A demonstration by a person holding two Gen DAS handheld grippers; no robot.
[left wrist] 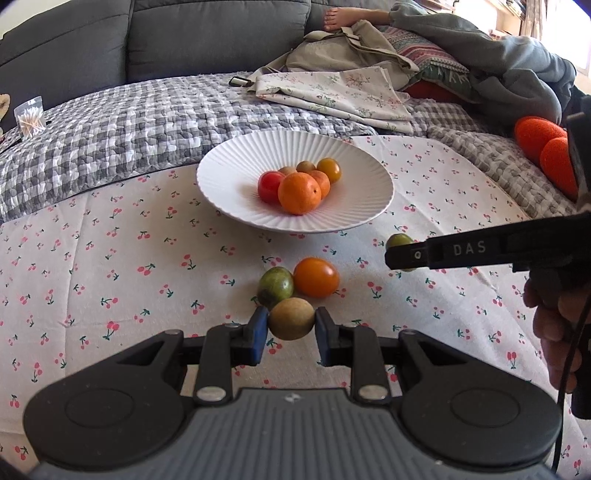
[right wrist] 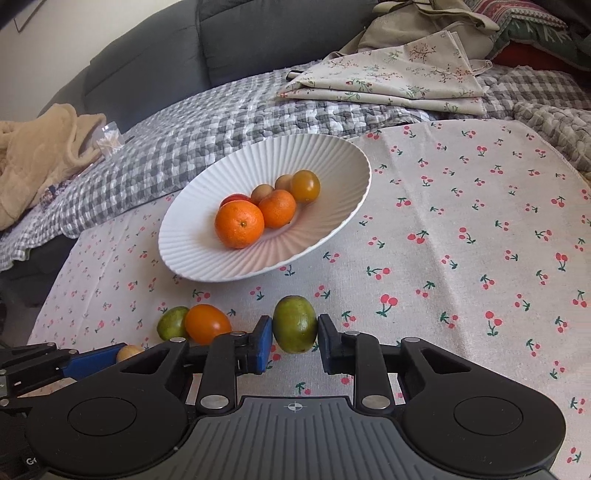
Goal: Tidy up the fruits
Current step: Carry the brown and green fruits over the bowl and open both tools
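My left gripper (left wrist: 291, 326) is shut on a small tan-brown fruit (left wrist: 291, 318) just above the cherry-print cloth. Right behind it lie a green fruit (left wrist: 275, 286) and an orange tomato (left wrist: 316, 277). My right gripper (right wrist: 294, 334) is shut on a green fruit (right wrist: 294, 324), seen small at the right in the left wrist view as the green fruit (left wrist: 398, 240). The white ribbed plate (left wrist: 229, 184) holds several fruits: an orange (left wrist: 298, 192), a red tomato (left wrist: 269, 185) and others. In the right wrist view the plate (right wrist: 207, 254) lies ahead to the left, and the left gripper's blue pad (right wrist: 92, 363) shows at lower left.
The cherry-print cloth (left wrist: 110, 266) covers the work surface, on a grey checked quilt (left wrist: 110, 122). Folded floral fabric (left wrist: 332, 92), clothes and a person's bare foot (left wrist: 338, 16) lie on the sofa behind. Orange foam shapes (left wrist: 543, 144) sit at the right; a hand (left wrist: 554, 332) holds the right gripper.
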